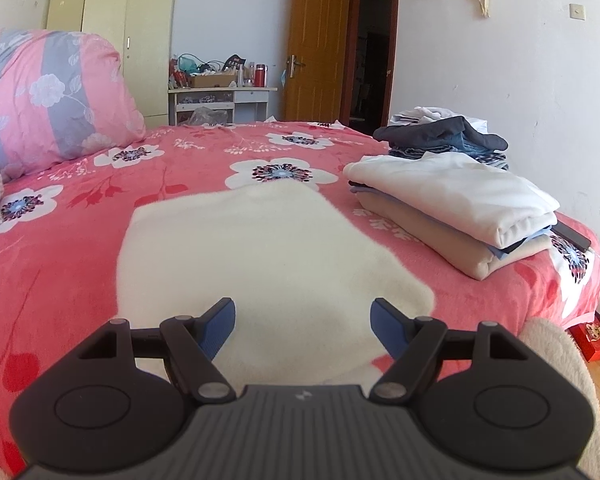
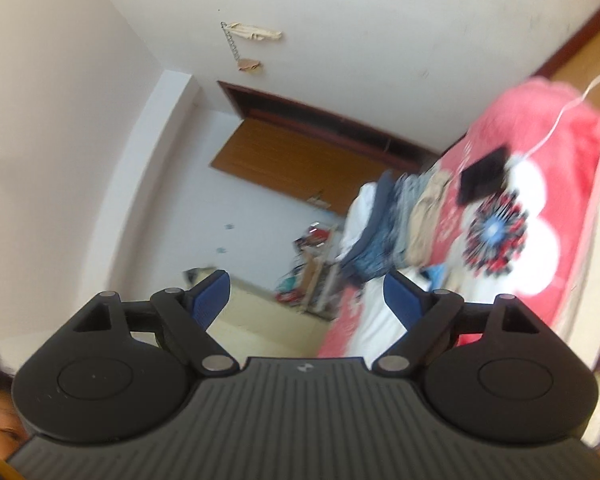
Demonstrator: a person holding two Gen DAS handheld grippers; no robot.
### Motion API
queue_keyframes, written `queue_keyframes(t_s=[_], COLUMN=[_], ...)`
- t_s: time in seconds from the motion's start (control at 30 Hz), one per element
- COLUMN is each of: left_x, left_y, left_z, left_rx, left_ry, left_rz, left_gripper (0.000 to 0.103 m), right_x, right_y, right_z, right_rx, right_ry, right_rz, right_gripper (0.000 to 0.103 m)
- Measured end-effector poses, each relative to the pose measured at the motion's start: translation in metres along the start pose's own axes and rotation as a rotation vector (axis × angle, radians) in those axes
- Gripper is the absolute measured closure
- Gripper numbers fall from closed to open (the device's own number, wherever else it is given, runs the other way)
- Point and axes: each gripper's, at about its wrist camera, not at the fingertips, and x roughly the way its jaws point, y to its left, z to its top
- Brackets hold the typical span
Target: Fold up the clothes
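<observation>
- Cream-white fleece garment (image 1: 268, 256) lies flat on the bed (image 1: 72, 240) in the left wrist view, at the near centre, on a pink floral cover.
- Left gripper (image 1: 303, 320) hangs over the near edge of that garment; its blue-padded fingers (image 1: 220, 326) are spread wide, with nothing pinched between them.
- Folded stack (image 1: 460, 208) sits to the right of the garment, apart from it: a white piece on top, beige below, a blue edge between.
- Loose pile of clothes (image 1: 440, 136), dark grey, blue and white, lies farther back on the right.
- Pink and grey quilt (image 1: 48, 96) is rolled up at the far left of the bed.
- Brown door (image 1: 316, 40) stands open in the far wall; a cluttered bench (image 1: 224, 90) stands to its left.
- Right wrist view is rolled sideways and blurred.
- Right gripper (image 2: 306, 300) has its fingers (image 2: 210, 298) spread wide and empty, in the air beside the bed.
- Clothes pile appears at the centre right, next to a flat black object (image 2: 484, 178) lying on the pink cover; a white cable (image 2: 560, 116) runs near it.
</observation>
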Motion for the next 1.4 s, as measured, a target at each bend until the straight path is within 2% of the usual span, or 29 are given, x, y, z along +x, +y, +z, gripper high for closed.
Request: queue_keyframes(t_s=[0.13, 0.23, 0.27, 0.33, 0.43, 0.5, 0.6, 0.73, 0.87, 0.93, 1.0, 1.1, 1.23, 1.4], left_x=[-0.001, -0.003, -0.005, -0.007, -0.007, -0.003, 0.003, 0.012, 0.017, 0.018, 0.020, 0.018, 0.018, 0.017], left_y=[0.003, 0.005, 0.005, 0.007, 0.012, 0.017, 0.028, 0.044, 0.051, 0.051, 0.053, 0.052, 0.054, 0.055], left_z=[0.000, 0.002, 0.003, 0.009, 0.019, 0.025, 0.032, 0.032, 0.029, 0.027, 0.024, 0.022, 0.020, 0.021], left_rx=[-0.012, -0.012, -0.013, -0.010, -0.010, -0.016, -0.031, -0.055, -0.059, -0.054, -0.062, -0.062, -0.064, -0.069], left_ry=[0.001, 0.008, 0.009, 0.010, 0.017, 0.030, 0.056, 0.088, 0.090, 0.087, 0.092, 0.083, 0.078, 0.084], left_rz=[0.001, 0.026, 0.037, 0.075, 0.157, 0.227, 0.303, 0.331, 0.314, 0.308, 0.290, 0.286, 0.277, 0.265], left_gripper=[0.027, 0.027, 0.027, 0.027, 0.027, 0.027, 0.027, 0.028, 0.027, 0.027, 0.027, 0.027, 0.027, 0.027], right_x=[0.007, 0.030, 0.045, 0.070, 0.106, 0.141, 0.190, 0.240, 0.274, 0.286, 0.296, 0.288, 0.292, 0.312], right_y=[0.001, 0.013, 0.021, 0.028, 0.028, 0.034, 0.057, 0.083, 0.093, 0.083, 0.057, 0.050, 0.075, 0.085], right_z=[-0.006, -0.019, -0.031, -0.060, -0.094, -0.130, -0.197, -0.276, -0.333, -0.352, -0.366, -0.362, -0.353, -0.357], right_rx=[-0.003, -0.283, -0.453, -0.685, -0.634, -0.671, -0.846, -1.000, -1.139, -1.193, -1.252, -1.253, -1.261, -1.319], right_ry=[0.042, 0.104, 0.118, 0.126, 0.270, 0.386, 0.524, 0.652, 0.720, 0.767, 0.863, 0.867, 0.827, 0.813], right_rz=[0.065, -0.284, -0.480, -0.622, -0.389, -0.285, -0.134, 0.093, 0.179, 0.160, 0.085, 0.101, 0.140, 0.157], right_gripper=[0.016, 0.015, 0.016, 0.016, 0.017, 0.020, 0.031, 0.052, 0.069, 0.075, 0.081, 0.081, 0.081, 0.081])
